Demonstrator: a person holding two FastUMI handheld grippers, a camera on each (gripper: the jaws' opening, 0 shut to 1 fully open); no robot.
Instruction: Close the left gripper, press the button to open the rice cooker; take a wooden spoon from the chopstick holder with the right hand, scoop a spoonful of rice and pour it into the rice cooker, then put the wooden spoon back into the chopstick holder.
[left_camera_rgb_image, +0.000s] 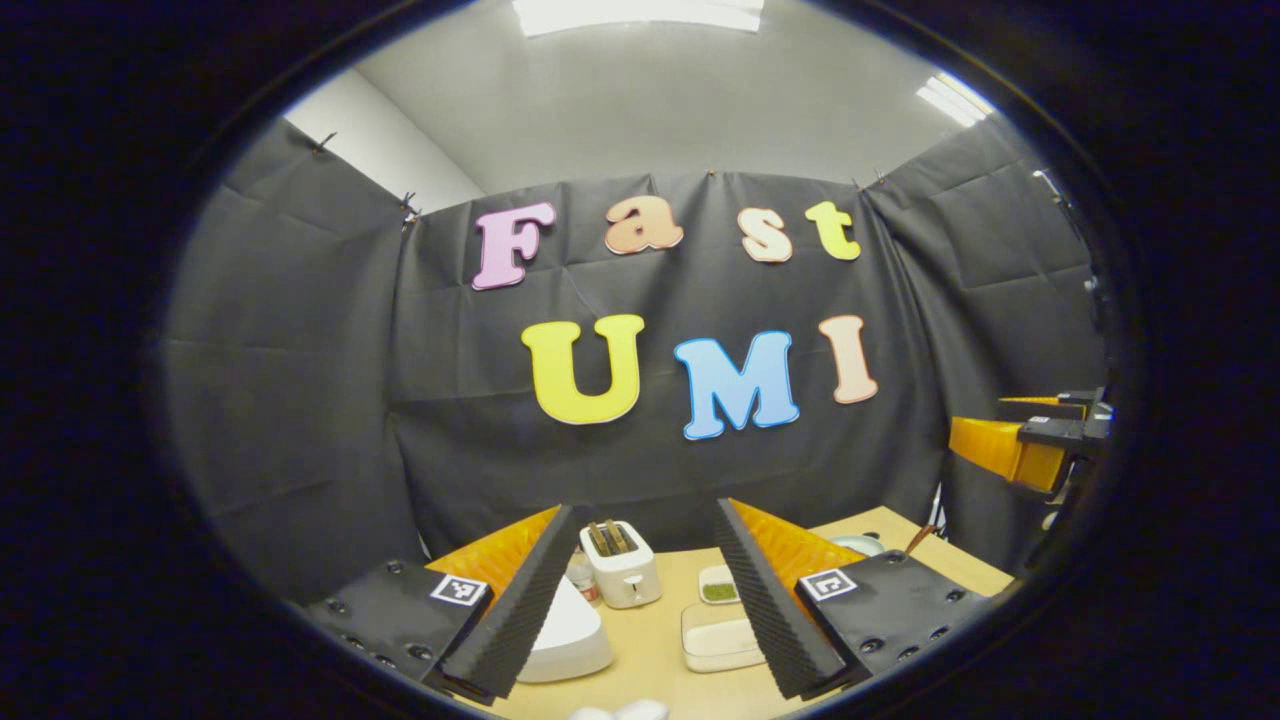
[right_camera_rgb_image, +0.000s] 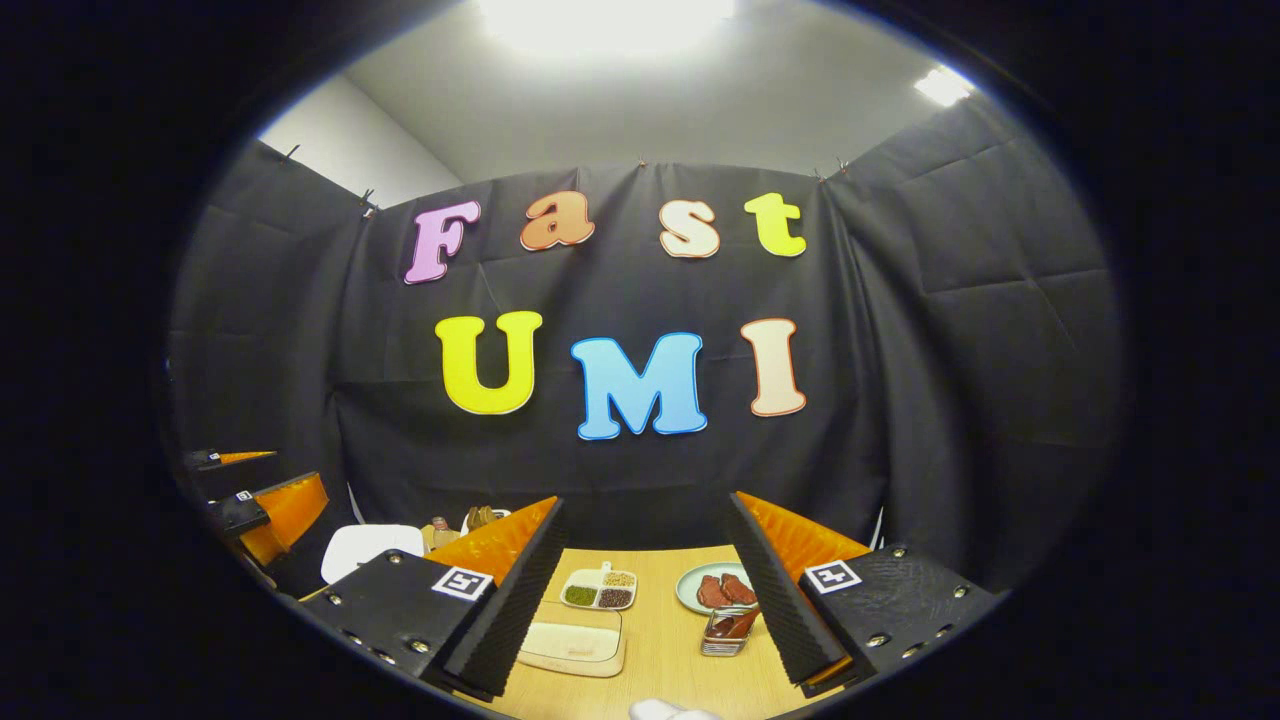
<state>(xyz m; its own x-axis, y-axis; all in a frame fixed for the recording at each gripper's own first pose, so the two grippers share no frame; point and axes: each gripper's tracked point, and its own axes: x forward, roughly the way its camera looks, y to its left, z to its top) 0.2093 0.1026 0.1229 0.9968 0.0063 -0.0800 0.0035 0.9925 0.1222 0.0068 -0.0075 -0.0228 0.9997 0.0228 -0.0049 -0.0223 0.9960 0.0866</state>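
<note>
The white rice cooker sits low on the table with its lid down, just below and left of my left gripper, which hangs open above the table with nothing between its fingers. A shallow white tray of rice lies under its right finger. In the right gripper view, my right gripper is open and empty above the table. Below it lie the rice tray and a wire chopstick holder with brown utensils. The rice cooker stands far left, by the left gripper.
A white toaster with toast stands behind the rice cooker, a small bottle beside it. A divided dish of grains and a plate of meat lie at the back. The right gripper hangs at the far right.
</note>
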